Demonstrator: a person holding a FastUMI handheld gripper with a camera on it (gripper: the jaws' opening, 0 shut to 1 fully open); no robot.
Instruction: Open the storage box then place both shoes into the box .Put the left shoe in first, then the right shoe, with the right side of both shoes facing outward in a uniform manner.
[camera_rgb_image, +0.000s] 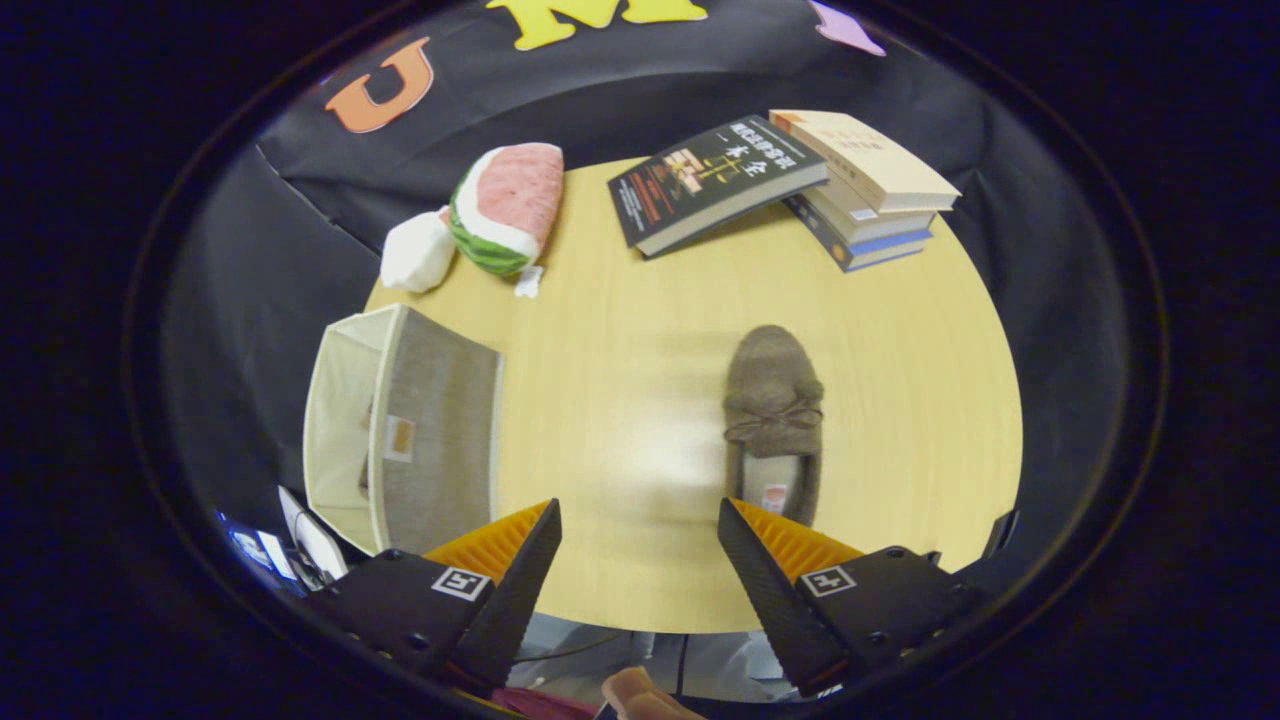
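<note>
Wooden table (640, 330) — tool (640, 520) spread wide, shoe (772, 410) just ahead.

Gripper (640, 545) spread wide over light wooden table (620, 400), nothing between fingers. Brown fuzzy slipper with bow (772, 405) just ahead of right finger; open grey-and-cream fabric storage box (400, 430) ahead of left finger. Stacked books (860, 190) and watermelon-slice plush (505, 205) beyond.

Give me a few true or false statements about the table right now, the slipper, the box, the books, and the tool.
1. The tool is shut on the slipper. False: its fingers stand apart, holding nothing; the slipper's heel lies just ahead of one finger.
2. The storage box is open. True.
3. The books sit inside the box. False: they are stacked on the table beyond the slipper.
4. A watermelon-slice plush lies beyond the box. True.
</note>
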